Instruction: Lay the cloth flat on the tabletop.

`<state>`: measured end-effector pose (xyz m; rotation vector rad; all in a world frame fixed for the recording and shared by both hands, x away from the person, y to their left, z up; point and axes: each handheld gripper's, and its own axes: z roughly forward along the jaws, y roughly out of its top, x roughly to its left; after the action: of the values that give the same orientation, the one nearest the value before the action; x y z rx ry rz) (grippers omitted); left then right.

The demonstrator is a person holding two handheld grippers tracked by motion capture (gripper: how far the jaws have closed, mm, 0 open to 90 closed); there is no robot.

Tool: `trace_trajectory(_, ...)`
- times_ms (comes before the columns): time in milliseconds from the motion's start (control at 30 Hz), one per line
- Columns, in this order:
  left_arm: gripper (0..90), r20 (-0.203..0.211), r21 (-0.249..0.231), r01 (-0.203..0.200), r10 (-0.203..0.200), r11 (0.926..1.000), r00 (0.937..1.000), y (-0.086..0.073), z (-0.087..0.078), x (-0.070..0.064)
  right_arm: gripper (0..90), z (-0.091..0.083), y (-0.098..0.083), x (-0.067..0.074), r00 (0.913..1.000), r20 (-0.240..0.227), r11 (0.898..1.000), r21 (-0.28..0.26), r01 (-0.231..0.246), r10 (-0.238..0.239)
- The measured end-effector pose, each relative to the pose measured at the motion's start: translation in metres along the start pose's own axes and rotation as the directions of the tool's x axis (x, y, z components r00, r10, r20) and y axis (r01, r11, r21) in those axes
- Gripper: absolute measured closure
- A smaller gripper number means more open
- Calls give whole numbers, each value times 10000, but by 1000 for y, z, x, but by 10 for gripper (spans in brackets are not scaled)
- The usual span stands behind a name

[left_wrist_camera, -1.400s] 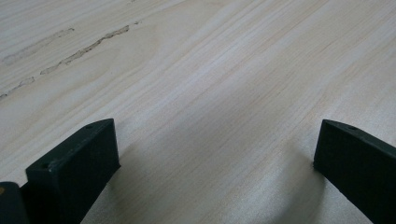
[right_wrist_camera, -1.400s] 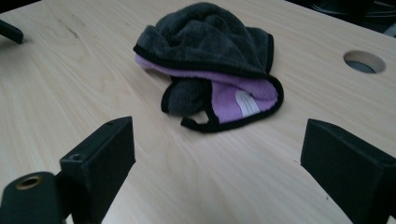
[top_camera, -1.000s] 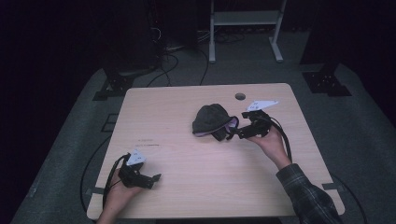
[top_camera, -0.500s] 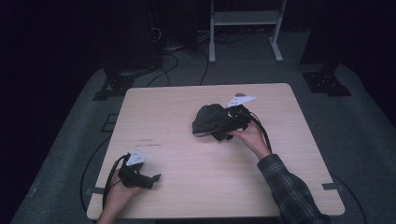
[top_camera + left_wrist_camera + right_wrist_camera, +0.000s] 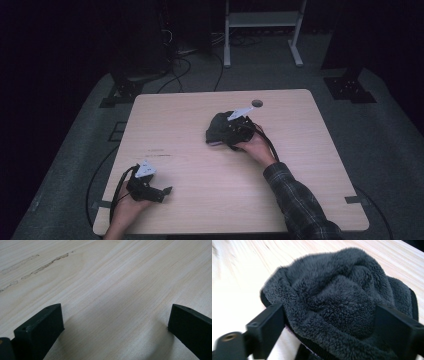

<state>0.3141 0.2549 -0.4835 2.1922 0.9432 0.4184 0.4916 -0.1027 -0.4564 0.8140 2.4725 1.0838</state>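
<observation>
Right tongs (image 5: 332,322), spread and just starting to close, straddle the dark fleece hat (image 5: 337,297) on the desk (image 5: 190,125). Left tongs (image 5: 115,327) rest spread and empty. Next, likely, a firm pinch on the fleece.

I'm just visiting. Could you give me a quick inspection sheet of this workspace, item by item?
Surface: pale wooden table, faint scuff marks.
Job's things: dark fleecy hat, crumpled, past the table's middle.
Clutter: nothing seen.
Grippers: right gripper open, jaws just closing a little, straddling the hat's edge; left gripper open on bare wood.
Cables: one trails from each gripper; more on the floor.
Surroundings: dark room, grey floor, white stand behind.
</observation>
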Motion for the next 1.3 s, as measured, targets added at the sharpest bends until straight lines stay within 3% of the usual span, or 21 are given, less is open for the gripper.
trace_trajectory(133,0,-1,-7,-1,1,10000,10000,0,0,0,236,1,-2,0,9999,156,10000,49,40,-41)
trace_trajectory(333,0,-3,-7,-5,5,10000,10000,0,0,0,607,-11,-6,-7,9995,-160,9996,-119,-265,263)
trace_trajectory(400,0,-1,-7,-2,2,10000,10000,0,0,0,680,-16,-6,-7,9994,-205,9994,-164,-299,295)
trace_trajectory(700,0,-6,0,3,-3,10000,10000,0,0,0,720,-58,-5,-4,9950,-630,9913,-1016,-842,780)
trace_trajectory(867,0,-15,1,15,-15,10000,10000,0,0,0,725,-88,-4,4,9894,-1140,9822,-1544,-1073,901)
trace_trajectory(1033,0,-37,-5,15,-15,10000,10000,0,0,0,728,-116,-1,21,9917,-1255,9830,-1766,-496,275)
trace_trajectory(1300,0,-22,-10,40,-40,10000,10000,-1,-1,0,728,-161,2,51,9773,-2118,9730,-2266,-448,-43)
